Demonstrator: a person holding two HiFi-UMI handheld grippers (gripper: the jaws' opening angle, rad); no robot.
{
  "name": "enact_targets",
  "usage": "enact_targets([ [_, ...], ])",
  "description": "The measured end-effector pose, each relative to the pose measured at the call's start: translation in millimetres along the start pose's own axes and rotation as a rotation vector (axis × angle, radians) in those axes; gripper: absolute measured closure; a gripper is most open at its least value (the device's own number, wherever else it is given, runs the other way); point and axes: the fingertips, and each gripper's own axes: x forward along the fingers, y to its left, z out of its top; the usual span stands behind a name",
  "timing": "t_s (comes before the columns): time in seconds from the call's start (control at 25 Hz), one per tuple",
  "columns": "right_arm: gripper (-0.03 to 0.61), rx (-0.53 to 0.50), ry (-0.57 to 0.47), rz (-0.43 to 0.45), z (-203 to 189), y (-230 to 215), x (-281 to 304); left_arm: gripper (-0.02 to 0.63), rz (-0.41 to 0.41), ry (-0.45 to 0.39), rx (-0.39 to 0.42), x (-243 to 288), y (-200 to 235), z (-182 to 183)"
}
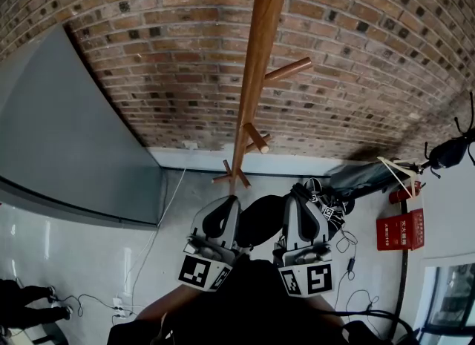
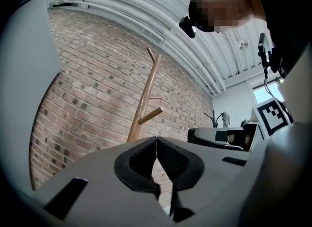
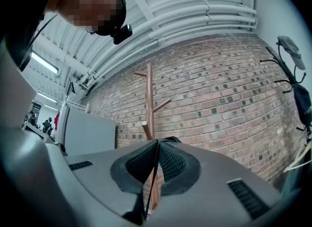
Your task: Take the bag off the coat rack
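Bag (image 1: 326, 201) appears off coat rack (image 1: 256, 76), bare at twelve o'clock; right tool (image 3: 157, 142) pinches its strap (image 3: 152, 182), left tool (image 2: 156, 139) pressed together.

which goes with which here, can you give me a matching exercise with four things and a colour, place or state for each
Things: 1 coat rack; 2 bag; 3 wall; 4 left tool.
Matches: A red brick; B jaws together, nothing between; C bare wood; D held by the right tool.
Pairs: 1-C, 2-D, 3-A, 4-B.
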Motion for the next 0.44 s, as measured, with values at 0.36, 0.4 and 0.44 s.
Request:
enact_targets([
  [0.36, 0.558, -0.01, -0.004, 0.008, 3.9, 2.9, 6.4, 0.595, -0.012, -0.014, 0.001, 4.3, 2.3, 3.9],
  [0.4, 0.558, -0.011, -0.005, 0.009, 4.8, 3.3, 6.9, 0.595, -0.011, -0.014, 0.001, 4.5, 2.8, 4.4],
  [0.44, 0.558, -0.013, -0.006, 0.01, 5.7, 3.7, 7.5, 0.595, -0.011, -0.015, 0.001, 4.8, 3.3, 4.8],
])
